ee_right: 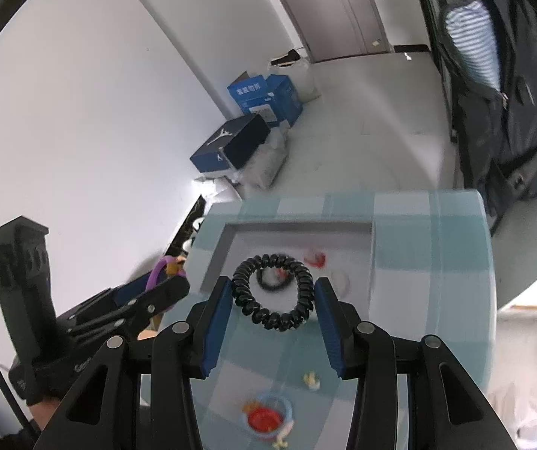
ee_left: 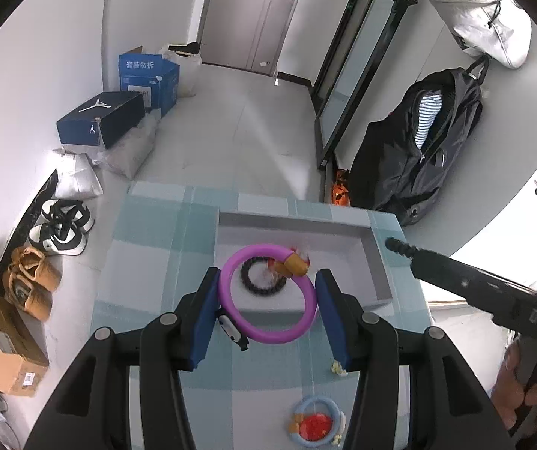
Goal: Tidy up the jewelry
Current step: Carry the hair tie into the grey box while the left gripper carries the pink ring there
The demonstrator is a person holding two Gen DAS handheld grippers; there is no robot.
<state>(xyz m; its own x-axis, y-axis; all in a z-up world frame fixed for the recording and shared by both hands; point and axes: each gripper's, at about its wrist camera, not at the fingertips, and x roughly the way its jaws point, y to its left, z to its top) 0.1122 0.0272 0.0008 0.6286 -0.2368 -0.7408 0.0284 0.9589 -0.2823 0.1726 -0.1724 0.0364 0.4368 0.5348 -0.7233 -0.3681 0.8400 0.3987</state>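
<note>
Left gripper (ee_left: 267, 309), right gripper (ee_right: 270, 305): jaws clamped (angled down).

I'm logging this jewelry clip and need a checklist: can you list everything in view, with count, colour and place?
Purple plastic ring with orange charm: one, between the left hand-held gripper's pads.
Black spiral hair tie: one, between the right hand-held gripper's pads.
Shallow grey tray: one, on the table, small items inside.
Light-blue ring with red charm: one, near table edge.
Blue-checked tablecloth: one, covering the table.
Blue cardboard boxes: several, on floor by wall.
Shoes: two pairs, black-white and tan, on floor.
Dark jacket: one, hanging at right.
Left hand-held gripper: black, blue pads.
Right hand-held gripper: black, blue pads.
</note>
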